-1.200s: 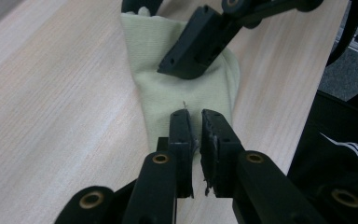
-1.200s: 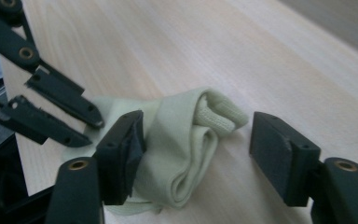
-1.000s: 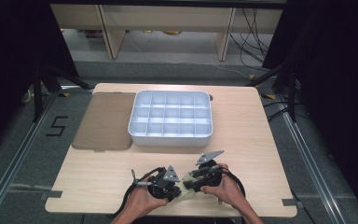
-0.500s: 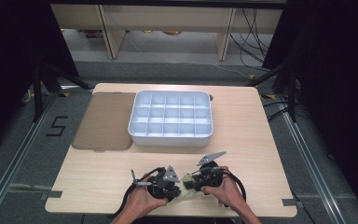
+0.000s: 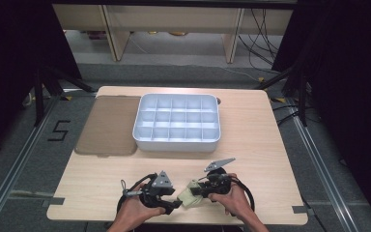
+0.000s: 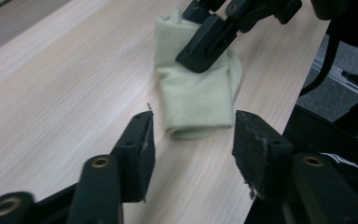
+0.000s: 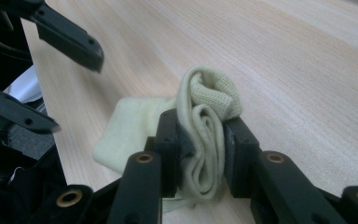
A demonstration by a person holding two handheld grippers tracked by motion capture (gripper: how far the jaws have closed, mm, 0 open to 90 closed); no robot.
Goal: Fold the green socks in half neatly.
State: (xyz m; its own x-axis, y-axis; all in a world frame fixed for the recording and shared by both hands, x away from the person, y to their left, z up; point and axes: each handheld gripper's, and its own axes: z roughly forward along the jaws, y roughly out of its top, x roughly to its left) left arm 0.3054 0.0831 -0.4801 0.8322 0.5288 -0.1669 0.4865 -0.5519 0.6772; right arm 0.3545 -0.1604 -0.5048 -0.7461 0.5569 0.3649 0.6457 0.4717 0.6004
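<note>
My left gripper (image 5: pixel 173 203) is a black frame with a grey three-cornered plate (image 5: pixel 162 181) bolted on top and a black cable (image 5: pixel 137 182) looping off its side. Its two jaws are flat black bars, each hinged on a brass-coloured rivet (image 6: pixel 100 162), and the pads (image 6: pixel 256 144) are black with frayed, fuzzy edges. My right gripper (image 5: pixel 193 192) is built the same: a black body, a grey pointed plate (image 5: pixel 219 165) raised above it, and a black cable (image 5: pixel 246 193) curving round behind. Its jaws carry the same brass rivets (image 7: pixel 275 158), and the inner pads (image 7: pixel 230 154) are dark and rubbery. My forearms are bare, with no sleeves or gloves.
</note>
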